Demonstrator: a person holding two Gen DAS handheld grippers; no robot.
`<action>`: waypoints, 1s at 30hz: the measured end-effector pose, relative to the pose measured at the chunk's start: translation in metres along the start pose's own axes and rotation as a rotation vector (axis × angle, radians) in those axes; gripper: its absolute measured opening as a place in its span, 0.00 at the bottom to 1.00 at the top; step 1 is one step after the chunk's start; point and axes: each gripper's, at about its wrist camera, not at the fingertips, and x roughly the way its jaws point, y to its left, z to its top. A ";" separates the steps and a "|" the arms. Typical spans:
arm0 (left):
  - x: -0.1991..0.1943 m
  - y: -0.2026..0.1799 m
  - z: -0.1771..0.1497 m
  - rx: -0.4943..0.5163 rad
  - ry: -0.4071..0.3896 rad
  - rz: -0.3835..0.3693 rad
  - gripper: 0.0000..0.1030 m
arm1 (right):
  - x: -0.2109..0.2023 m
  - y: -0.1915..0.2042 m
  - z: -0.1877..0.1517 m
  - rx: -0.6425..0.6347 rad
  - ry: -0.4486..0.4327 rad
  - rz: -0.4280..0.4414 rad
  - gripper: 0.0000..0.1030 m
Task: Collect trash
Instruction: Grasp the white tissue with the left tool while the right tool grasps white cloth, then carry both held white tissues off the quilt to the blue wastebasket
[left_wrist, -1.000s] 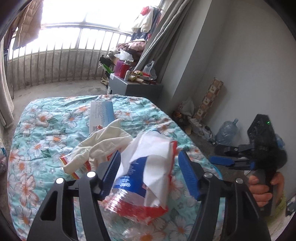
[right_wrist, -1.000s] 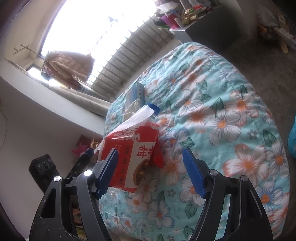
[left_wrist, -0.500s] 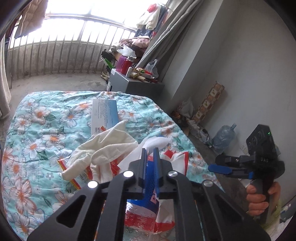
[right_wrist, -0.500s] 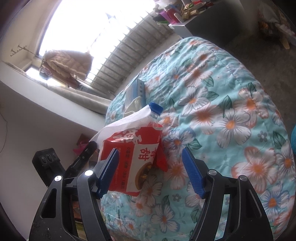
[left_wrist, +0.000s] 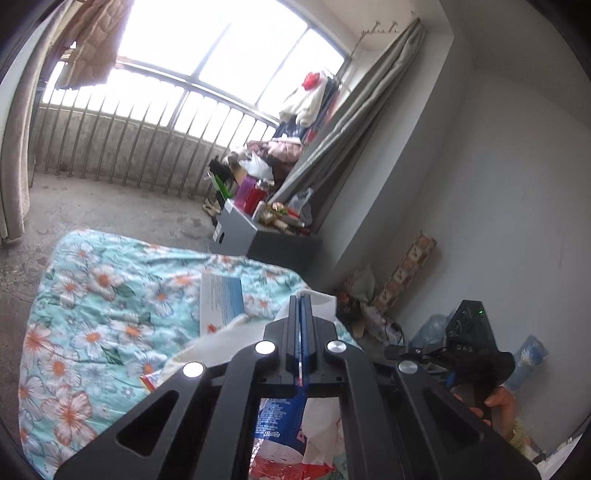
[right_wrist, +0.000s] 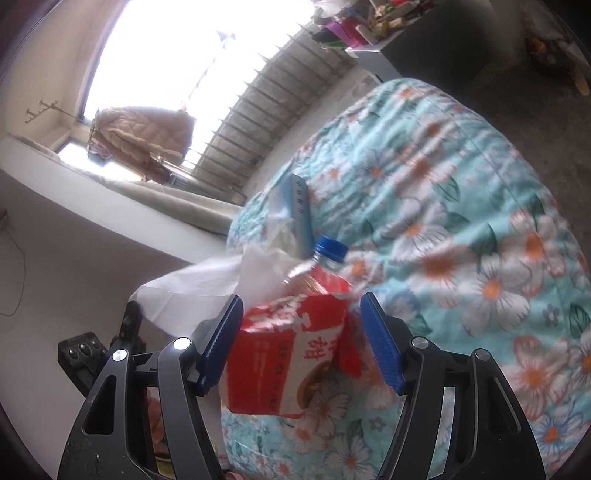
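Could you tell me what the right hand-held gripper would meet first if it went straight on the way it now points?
Most likely the red carton, sitting between the open right hand-held gripper pads; depth is uncertain.

quilt (right_wrist: 461, 229): printed cloth, matt, puckered | bottle (right_wrist: 314, 269): clear glossy plastic | red bag (right_wrist: 288, 354): glossy film | tissue (right_wrist: 195, 284): white paper, matt | finger pads (right_wrist: 380, 350): ribbed blue plastic
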 end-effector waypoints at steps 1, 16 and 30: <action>-0.006 0.001 0.003 -0.008 -0.019 -0.001 0.00 | 0.002 0.004 0.004 -0.010 0.003 0.008 0.62; -0.072 0.035 0.013 -0.056 -0.148 0.151 0.00 | 0.117 0.060 0.062 -0.129 0.238 -0.043 0.53; -0.079 0.050 0.008 -0.088 -0.141 0.170 0.00 | 0.215 0.036 0.086 -0.081 0.410 -0.253 0.23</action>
